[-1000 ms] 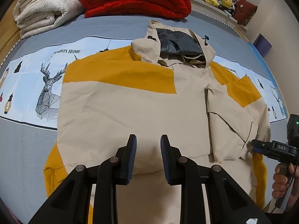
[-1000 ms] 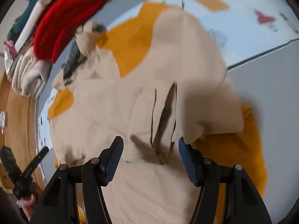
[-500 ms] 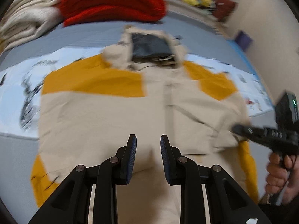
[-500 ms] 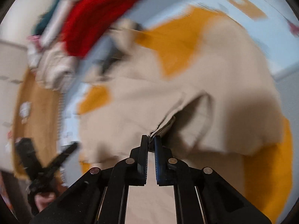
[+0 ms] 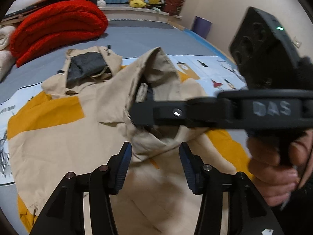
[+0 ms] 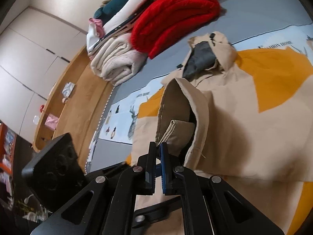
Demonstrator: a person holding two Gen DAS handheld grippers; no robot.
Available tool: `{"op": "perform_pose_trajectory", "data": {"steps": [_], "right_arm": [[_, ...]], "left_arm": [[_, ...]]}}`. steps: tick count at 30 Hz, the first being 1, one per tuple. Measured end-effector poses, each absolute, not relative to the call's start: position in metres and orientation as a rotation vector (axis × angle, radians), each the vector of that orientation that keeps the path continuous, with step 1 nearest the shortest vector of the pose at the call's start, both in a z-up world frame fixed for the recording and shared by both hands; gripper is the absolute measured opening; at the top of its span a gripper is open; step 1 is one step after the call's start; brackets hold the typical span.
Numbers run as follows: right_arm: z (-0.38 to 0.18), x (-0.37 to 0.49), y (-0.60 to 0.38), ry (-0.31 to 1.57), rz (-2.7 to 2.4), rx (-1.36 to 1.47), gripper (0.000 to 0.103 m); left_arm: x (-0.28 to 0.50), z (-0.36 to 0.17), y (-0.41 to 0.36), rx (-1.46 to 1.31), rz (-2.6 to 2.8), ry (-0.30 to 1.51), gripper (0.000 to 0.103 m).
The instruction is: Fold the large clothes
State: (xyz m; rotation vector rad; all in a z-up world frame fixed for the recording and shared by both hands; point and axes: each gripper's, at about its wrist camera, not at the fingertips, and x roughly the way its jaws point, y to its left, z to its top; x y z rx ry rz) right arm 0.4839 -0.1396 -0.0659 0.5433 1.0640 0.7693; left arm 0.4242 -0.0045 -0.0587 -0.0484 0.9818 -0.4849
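Note:
A beige and mustard hooded jacket (image 5: pixel 64 129) lies spread on the bed, its hood (image 5: pixel 86 68) with grey lining at the far end. My right gripper (image 6: pixel 158 152) is shut on the beige sleeve cuff (image 6: pixel 172 131) and holds the sleeve lifted over the jacket body (image 6: pixel 244 117). In the left wrist view the right gripper (image 5: pixel 137 115) reaches in from the right, with the raised sleeve (image 5: pixel 156 74) draped from it. My left gripper (image 5: pixel 155 154) is open and empty, just above the jacket's lower part, below the raised sleeve.
A folded red blanket (image 5: pixel 56 25) and cream blankets (image 6: pixel 117 66) are stacked at the bed's far end. A printed white-blue cloth (image 5: pixel 215 74) lies under the jacket on the grey sheet (image 5: pixel 148 37). A wooden floor (image 6: pixel 78 105) borders the bed.
My right gripper closed on the sleeve cuff and lifted it up and across the jacket. My left gripper opened wider and moved toward the raised sleeve.

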Motion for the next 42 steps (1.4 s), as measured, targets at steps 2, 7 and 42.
{"op": "perform_pose_trajectory", "data": {"steps": [2,7,42], "right_arm": [[-0.064,0.482,-0.138,1.069,0.79,0.54,0.005],[-0.06,0.484,-0.14,1.048,0.748,0.471,0.007],[-0.159,0.517,-0.254,1.351,-0.056,0.504,0.011]], "left_arm": [[0.428,-0.061,0.004,-0.07,-0.448,0.977,0.021],[0.438,-0.061,0.032,-0.114,-0.324,0.976,0.009],[0.411,-0.143,0.241,-0.958,0.356,1.141,0.014]]}}
